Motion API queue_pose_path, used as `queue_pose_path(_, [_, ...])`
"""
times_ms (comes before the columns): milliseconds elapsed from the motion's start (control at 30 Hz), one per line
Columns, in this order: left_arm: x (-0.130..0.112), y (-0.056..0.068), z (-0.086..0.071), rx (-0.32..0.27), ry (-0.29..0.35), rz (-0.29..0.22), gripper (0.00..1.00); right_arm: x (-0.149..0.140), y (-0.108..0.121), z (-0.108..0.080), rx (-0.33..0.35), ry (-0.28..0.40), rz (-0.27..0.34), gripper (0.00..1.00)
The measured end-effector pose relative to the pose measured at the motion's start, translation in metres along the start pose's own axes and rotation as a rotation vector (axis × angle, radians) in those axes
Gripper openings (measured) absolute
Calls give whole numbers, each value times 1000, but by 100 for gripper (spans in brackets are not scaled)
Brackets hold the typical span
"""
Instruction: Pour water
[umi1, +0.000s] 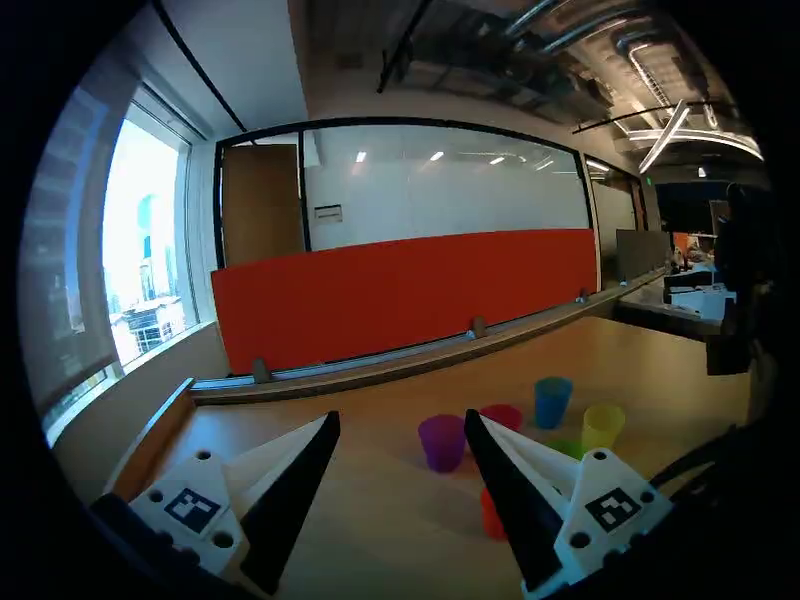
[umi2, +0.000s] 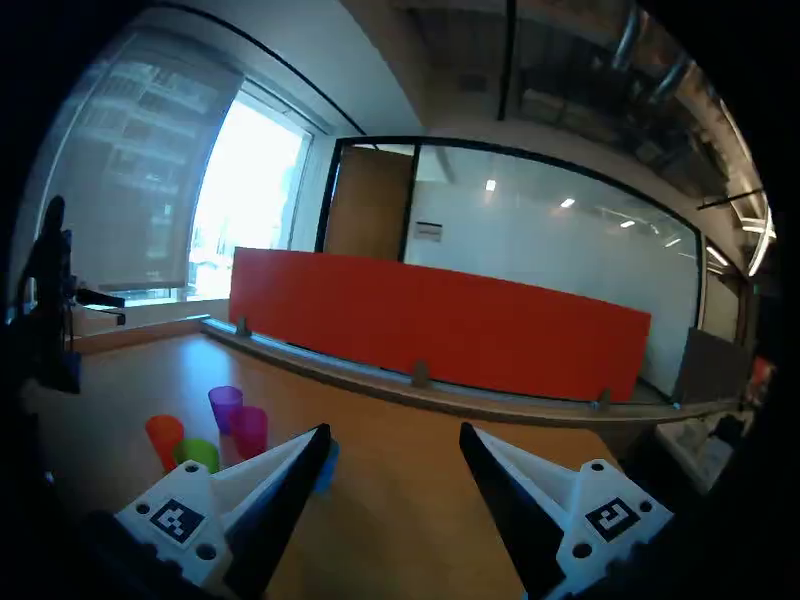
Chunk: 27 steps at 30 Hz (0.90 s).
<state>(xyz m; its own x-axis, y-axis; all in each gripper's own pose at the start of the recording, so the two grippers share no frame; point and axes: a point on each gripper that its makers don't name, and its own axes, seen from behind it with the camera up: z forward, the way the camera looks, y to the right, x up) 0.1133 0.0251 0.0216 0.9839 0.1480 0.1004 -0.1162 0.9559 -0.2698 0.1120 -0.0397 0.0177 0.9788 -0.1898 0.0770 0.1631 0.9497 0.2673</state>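
Both pairs of fingers are spread and hold nothing above the counter (umi1: 390, 520). The left gripper (umi1: 401, 415) points at the purple cup (umi1: 441, 441); the right gripper (umi2: 394, 428) aims to one side of it. A pink cup (umi1: 503, 415), blue cup (umi1: 552, 401) and yellow cup (umi1: 602, 425) stand just beyond the purple cup. Pouring looks unstarted; the next move calls for closing on a cup, though I cannot tell which one holds water.

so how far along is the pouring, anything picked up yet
Nothing looks done yet. The left gripper and right gripper are both open and empty above the table. The purple cup, blue cup and yellow cup stand upright in a cluster, none gripped; whether any holds water cannot be told. Left to do: grasp a cup, tip it over another, set it down.
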Motion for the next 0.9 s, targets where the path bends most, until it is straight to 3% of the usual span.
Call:
queue_pose_path(400, [3,9,10,-60,-39,5,92,-6,-8,1,73,-66,-67,100])
queue_pose_path(900, [16,20,15,-116,-75,88,92,-5,-23,-2,167,-129,-136,100])
